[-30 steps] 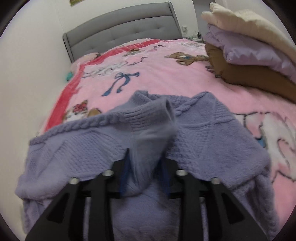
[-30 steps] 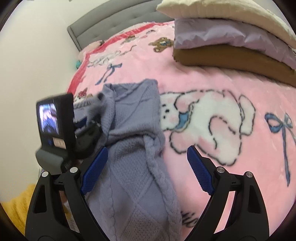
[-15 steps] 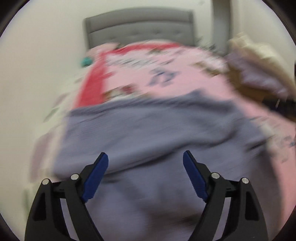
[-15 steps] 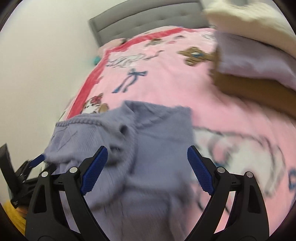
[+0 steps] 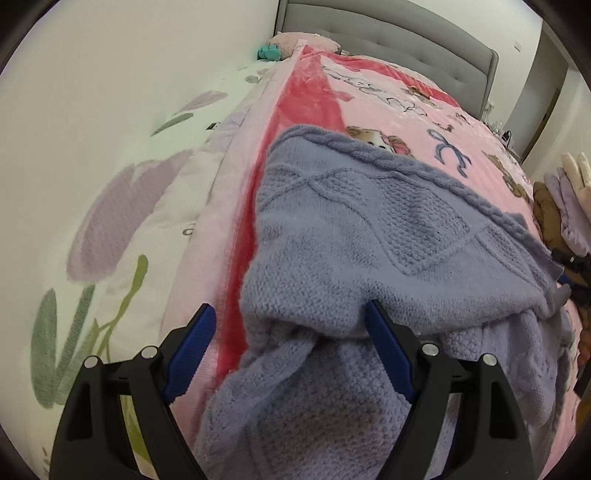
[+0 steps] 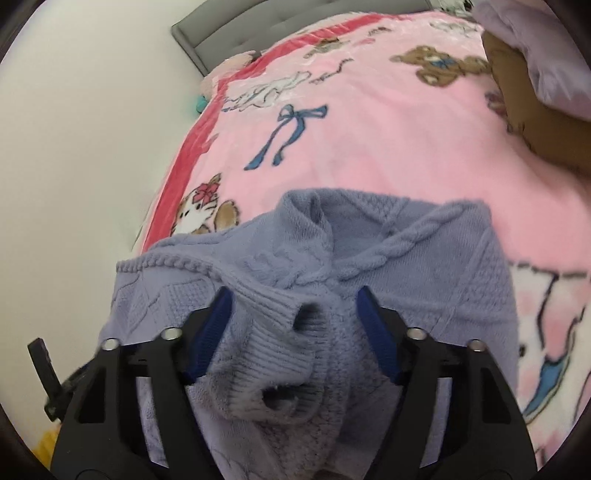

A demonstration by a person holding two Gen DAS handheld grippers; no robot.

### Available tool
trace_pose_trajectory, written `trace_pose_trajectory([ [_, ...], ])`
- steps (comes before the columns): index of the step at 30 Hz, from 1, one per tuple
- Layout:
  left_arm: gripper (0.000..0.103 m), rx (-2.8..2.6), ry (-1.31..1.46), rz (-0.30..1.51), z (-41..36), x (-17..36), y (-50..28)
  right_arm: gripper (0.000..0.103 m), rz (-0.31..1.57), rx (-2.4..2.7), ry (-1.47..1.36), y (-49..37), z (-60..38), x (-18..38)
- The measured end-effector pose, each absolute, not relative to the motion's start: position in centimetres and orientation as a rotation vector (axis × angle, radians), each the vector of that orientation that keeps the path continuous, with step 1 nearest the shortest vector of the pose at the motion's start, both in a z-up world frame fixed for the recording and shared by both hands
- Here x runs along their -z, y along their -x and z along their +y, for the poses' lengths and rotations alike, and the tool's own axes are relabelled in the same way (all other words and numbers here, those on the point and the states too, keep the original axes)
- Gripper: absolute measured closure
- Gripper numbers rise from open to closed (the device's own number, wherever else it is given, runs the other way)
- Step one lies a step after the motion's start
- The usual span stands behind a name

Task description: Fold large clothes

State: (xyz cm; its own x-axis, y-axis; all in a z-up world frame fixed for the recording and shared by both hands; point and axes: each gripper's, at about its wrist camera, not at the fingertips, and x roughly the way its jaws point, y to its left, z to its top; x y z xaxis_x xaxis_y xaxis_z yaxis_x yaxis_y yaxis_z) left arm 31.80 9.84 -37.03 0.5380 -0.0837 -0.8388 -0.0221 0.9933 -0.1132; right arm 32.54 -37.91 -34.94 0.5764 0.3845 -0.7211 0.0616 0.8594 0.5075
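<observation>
A lavender cable-knit sweater (image 5: 369, 236) lies on the pink cartoon blanket (image 5: 424, 122), hanging over the bed's near edge. My left gripper (image 5: 288, 332) is open above the sweater's folded left edge, near the blanket's red border; its pads do not touch the knit. In the right wrist view the sweater (image 6: 461, 280) is bunched, and its ribbed sleeve cuff (image 6: 273, 332) rises between the fingers of my right gripper (image 6: 293, 306). The jaws are closing on the cuff, which fills the gap between the pads.
A grey padded headboard (image 5: 388, 33) stands at the far end. Folded lilac, cream and brown bedding (image 6: 535, 110) is stacked at the right. A floral sheet (image 5: 122, 229) and a white wall run along the left side. A teal object (image 5: 269, 51) lies by the pillow.
My left gripper let go of the sleeve, opened and swung left to the sweater's edge. My right gripper moved left over the sweater and narrowed around the sleeve cuff.
</observation>
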Motion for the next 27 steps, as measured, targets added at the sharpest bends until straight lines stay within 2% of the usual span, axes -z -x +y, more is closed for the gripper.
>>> trace_pose_trajectory([
  [1,0.026,0.038,0.131,1.004,10.0,37.2,-31.8,0.06,0.953,-0.206,-0.528,-32.6,-37.8,35.2],
  [2,0.033,0.043,0.146,1.006,10.2,37.4,-31.7,0.072,0.957,-0.208,-0.522,-32.5,-37.5,35.5],
  [3,0.048,0.06,0.165,1.023,10.3,37.9,-31.7,0.083,0.962,-0.202,-0.498,-32.4,-37.2,35.6],
  [5,0.059,0.062,0.144,1.038,10.0,38.4,-31.6,0.089,0.971,-0.208,-0.453,-32.2,-36.7,35.5],
  [7,0.065,0.059,0.081,1.012,9.3,38.2,-31.0,0.09,0.963,-0.224,-0.416,-32.0,-36.5,34.6],
  [12,0.07,0.074,0.116,0.982,10.2,37.2,-30.2,0.091,0.935,-0.257,-0.289,-32.7,-35.8,31.2],
  [19,0.068,0.16,0.131,1.001,10.8,36.7,-30.1,0.092,0.882,-0.314,-0.247,-34.2,-35.0,26.4],
  [27,0.065,0.15,0.177,1.033,12.5,37.1,-29.3,0.091,0.951,-0.245,-0.245,-35.5,-34.5,27.7],
])
